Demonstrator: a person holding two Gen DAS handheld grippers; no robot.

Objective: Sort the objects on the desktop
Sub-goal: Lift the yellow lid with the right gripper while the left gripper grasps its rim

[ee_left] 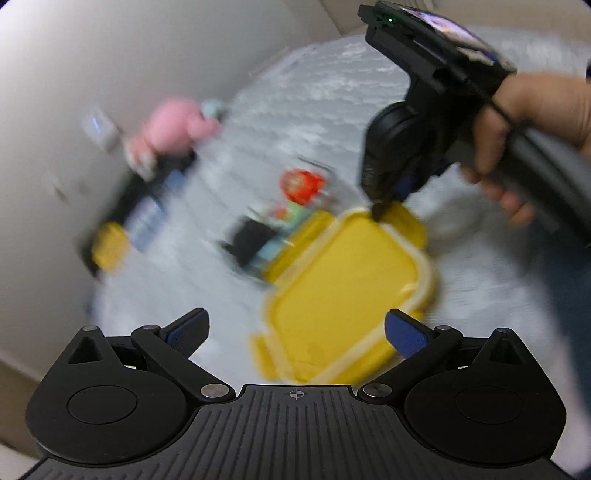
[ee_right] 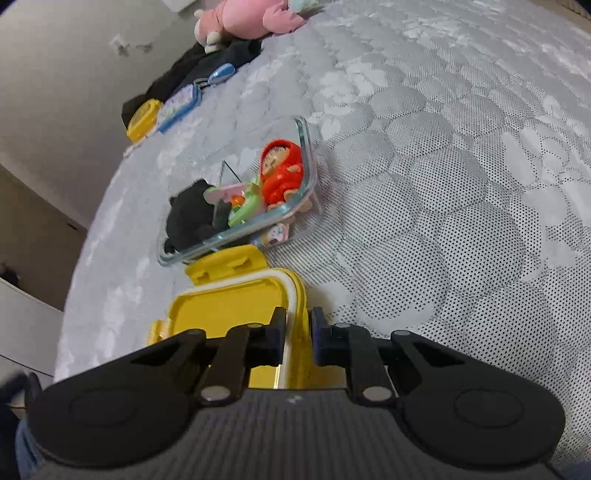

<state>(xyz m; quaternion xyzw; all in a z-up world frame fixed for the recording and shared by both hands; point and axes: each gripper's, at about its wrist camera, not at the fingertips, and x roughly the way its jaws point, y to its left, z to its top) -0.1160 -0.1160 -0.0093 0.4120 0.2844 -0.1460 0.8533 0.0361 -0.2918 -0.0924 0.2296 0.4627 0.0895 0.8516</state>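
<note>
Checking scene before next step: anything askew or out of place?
One small figure lies on the cover outside the glass container, against its near corner, while the other toys sit inside. The yellow lid is off the container, its edge pinched in the right tongs.

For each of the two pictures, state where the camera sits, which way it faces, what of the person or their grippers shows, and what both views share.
Left wrist view: on the left gripper, jaws open and empty, facing down across the grey patterned surface; it shows the right gripper pinching the yellow lid, and the person's hand.
Right wrist view: on the right gripper, facing down over the lid clamped at its rim, towards the glass container.
Shared: lid, red figure, pink plush, grey surface.
</note>
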